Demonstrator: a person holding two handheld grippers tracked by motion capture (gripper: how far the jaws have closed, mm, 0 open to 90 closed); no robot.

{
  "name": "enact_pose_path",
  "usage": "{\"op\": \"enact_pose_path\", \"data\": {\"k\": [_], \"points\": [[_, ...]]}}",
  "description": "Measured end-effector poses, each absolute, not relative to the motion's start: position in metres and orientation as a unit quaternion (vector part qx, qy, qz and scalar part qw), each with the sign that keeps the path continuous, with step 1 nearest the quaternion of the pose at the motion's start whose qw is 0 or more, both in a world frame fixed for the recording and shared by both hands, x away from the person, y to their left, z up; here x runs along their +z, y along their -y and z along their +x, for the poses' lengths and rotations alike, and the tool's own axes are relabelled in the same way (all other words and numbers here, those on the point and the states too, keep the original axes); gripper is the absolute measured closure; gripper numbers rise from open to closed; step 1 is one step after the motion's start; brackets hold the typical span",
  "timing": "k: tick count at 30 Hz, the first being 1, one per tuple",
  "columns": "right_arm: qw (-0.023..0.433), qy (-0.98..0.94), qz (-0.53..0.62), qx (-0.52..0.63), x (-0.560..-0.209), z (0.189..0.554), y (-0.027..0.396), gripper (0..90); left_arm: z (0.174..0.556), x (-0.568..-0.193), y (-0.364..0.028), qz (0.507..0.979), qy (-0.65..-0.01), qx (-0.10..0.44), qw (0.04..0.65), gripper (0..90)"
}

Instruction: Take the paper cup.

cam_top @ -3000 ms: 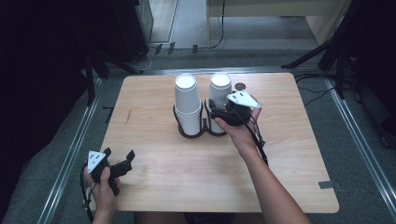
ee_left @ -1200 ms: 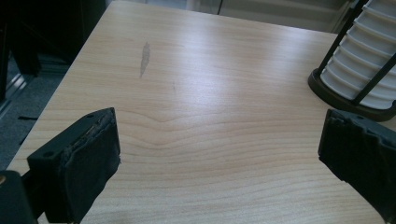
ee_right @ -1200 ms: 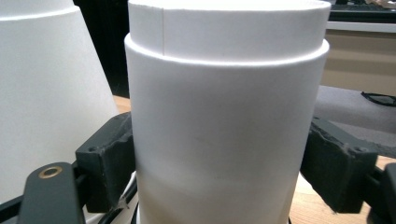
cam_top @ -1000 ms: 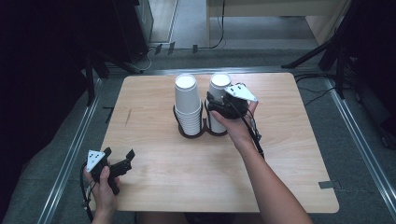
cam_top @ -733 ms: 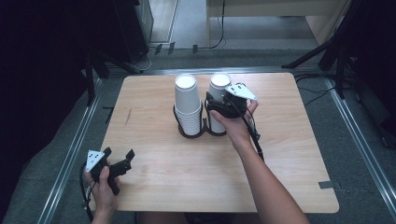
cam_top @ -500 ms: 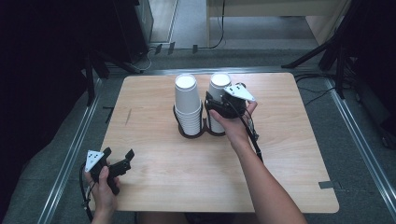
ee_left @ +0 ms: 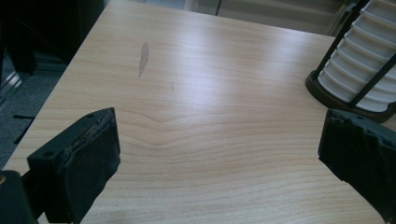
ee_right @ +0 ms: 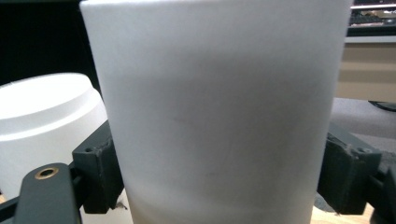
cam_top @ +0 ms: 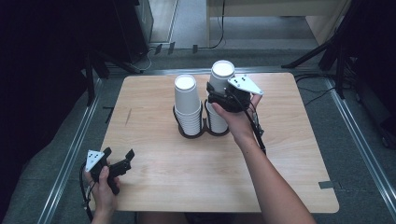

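The white paper cup (cam_top: 221, 74) stands raised above the right-hand stack in the black holder (cam_top: 192, 133), mouth down, pinched at its sides by the right claw (cam_top: 218, 95), whose pads press its wall in the right gripper view (ee_right: 219, 116). Just beside it stands the left stack of cups (cam_top: 187, 105). The left claw (cam_top: 119, 161) rests spread at the worktop's (cam_top: 196, 172) near left edge, nothing between its pads.

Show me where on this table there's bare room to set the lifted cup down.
Free: the wide strip of table between the cup holder and the near edge, and the right side beyond the right gripper. Also the left side by the dark scuff. Crowded: around the two cup stacks and the near-left corner, where the left gripper rests.
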State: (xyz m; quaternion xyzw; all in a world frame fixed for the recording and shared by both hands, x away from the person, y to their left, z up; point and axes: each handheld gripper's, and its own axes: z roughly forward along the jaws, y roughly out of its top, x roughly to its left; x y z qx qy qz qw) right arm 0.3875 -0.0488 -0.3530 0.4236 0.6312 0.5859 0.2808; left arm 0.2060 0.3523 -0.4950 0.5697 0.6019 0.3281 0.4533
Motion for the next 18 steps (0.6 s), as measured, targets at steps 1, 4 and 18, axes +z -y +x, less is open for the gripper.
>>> {"op": "enact_pose_path", "data": {"k": [1,4,18], "points": [[0.281,-0.631,0.424,0.586,-0.353,0.388,0.049,16.7,0.206,-0.495,-0.352,0.57,-0.602,0.328,0.453,0.0],[0.284,-0.629,0.419,0.591,-0.344,0.385,0.051,16.7,0.206,-0.495,-0.352,0.568,-0.603,0.328,0.454,0.0],[0.301,-0.606,0.407,0.614,-0.295,0.364,0.075,16.6,0.208,-0.495,-0.352,0.569,-0.603,0.328,0.452,0.0]]}}
